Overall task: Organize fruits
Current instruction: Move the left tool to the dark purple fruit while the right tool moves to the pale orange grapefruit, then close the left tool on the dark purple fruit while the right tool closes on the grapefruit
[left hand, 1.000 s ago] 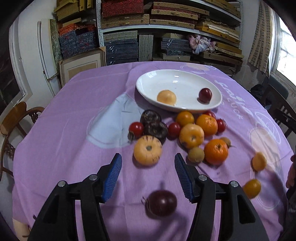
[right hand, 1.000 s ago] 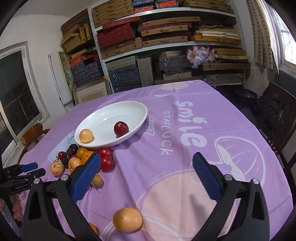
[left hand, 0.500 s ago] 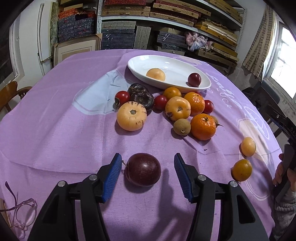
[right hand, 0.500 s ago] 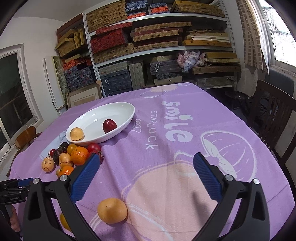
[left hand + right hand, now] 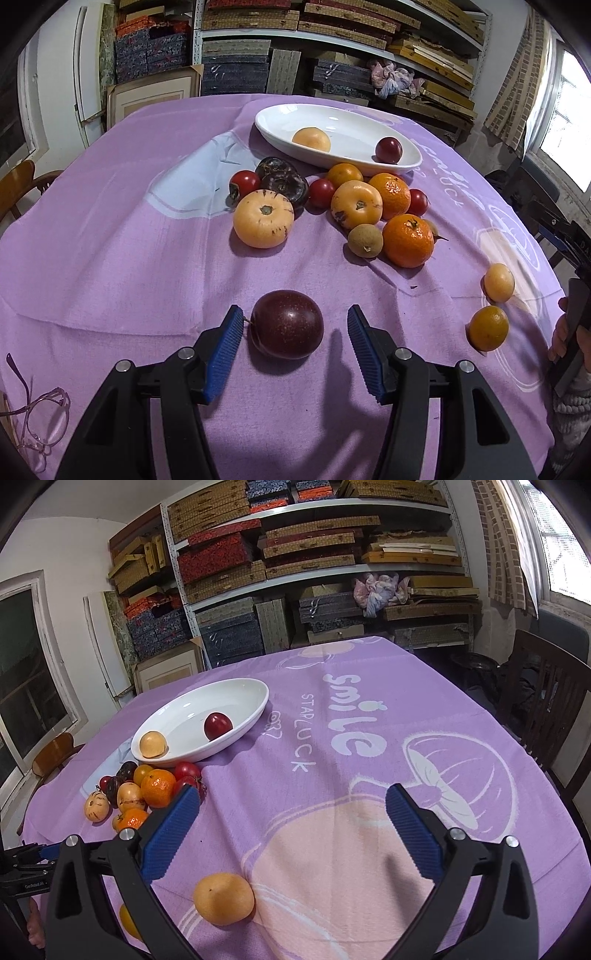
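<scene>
A dark purple round fruit (image 5: 286, 325) lies on the purple tablecloth between the pads of my left gripper (image 5: 294, 310). That gripper is open, with a clear gap on the fruit's right side. Beyond it sits a heap of oranges, tomatoes and yellow fruits (image 5: 356, 208). A white oval dish (image 5: 406, 162) behind the heap holds a pale yellow fruit (image 5: 311, 139) and a dark red plum (image 5: 388, 149). My right gripper (image 5: 293, 790) stands open over bare cloth. An orange-yellow fruit (image 5: 223, 899) lies near its left finger. The dish (image 5: 255, 716) shows at left.
Two small orange fruits (image 5: 487, 326) lie apart at the right of the left wrist view, near a hand (image 5: 569, 332). Pink eyeglasses (image 5: 40, 421) rest at the table's near left corner. Wooden chairs (image 5: 546, 701) flank the table. Loaded shelves (image 5: 314, 572) stand behind.
My left gripper has sunk toward the table and tipped downward, so the purple fruit now sits larger between its pads. The right gripper has barely moved.
</scene>
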`<state>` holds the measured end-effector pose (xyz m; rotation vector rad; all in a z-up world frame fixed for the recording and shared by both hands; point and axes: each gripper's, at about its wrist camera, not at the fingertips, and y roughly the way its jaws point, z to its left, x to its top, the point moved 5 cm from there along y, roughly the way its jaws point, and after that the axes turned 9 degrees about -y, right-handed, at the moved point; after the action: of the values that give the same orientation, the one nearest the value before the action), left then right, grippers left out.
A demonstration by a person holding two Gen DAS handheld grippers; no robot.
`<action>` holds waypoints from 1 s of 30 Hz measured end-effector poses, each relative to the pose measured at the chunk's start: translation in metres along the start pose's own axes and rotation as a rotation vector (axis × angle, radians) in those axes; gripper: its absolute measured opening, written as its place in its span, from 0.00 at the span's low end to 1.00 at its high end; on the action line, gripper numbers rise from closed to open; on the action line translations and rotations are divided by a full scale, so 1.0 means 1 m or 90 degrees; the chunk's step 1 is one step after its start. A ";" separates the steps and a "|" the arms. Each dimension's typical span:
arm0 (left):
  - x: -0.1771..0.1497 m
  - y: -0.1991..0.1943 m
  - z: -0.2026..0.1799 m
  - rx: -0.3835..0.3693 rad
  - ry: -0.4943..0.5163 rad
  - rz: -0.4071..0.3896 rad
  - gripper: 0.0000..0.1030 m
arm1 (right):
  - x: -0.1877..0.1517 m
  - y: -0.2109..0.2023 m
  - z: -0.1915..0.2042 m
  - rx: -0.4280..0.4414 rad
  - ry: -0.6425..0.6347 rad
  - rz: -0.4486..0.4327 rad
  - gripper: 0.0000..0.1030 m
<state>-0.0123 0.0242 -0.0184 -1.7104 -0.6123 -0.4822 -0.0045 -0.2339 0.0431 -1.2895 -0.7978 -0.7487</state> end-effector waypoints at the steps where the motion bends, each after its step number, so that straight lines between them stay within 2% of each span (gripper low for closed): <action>1: 0.000 0.001 0.001 0.000 -0.002 0.001 0.54 | 0.000 0.000 0.000 -0.001 0.000 0.000 0.96; 8: -0.002 0.007 0.007 -0.005 -0.018 0.013 0.39 | 0.000 0.002 0.001 -0.001 -0.005 0.000 0.96; 14: -0.002 0.006 0.007 -0.002 -0.017 0.004 0.38 | -0.003 0.007 0.010 0.006 -0.035 0.013 0.96; 18: 0.001 0.000 0.013 0.006 -0.027 -0.020 0.38 | -0.005 0.005 0.023 0.027 -0.065 0.025 0.96; 21: 0.003 -0.003 0.017 0.010 -0.038 -0.027 0.38 | -0.018 -0.001 0.036 0.028 -0.108 0.058 0.95; 22: 0.004 -0.003 0.019 0.009 -0.042 -0.026 0.38 | -0.026 -0.002 0.040 0.020 -0.127 0.074 0.93; 24: 0.004 -0.002 0.020 0.003 -0.048 -0.021 0.38 | -0.041 -0.002 0.045 0.019 -0.156 0.111 0.72; 25: 0.005 -0.002 0.020 0.001 -0.050 -0.019 0.38 | -0.047 -0.001 0.047 0.020 -0.164 0.128 0.68; 30: 0.004 -0.006 0.019 -0.009 -0.047 -0.024 0.38 | -0.056 0.002 0.051 0.027 -0.170 0.152 0.66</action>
<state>-0.0127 0.0448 -0.0155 -1.7390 -0.6971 -0.4518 -0.0371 -0.1810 -0.0007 -1.4344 -0.8487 -0.3724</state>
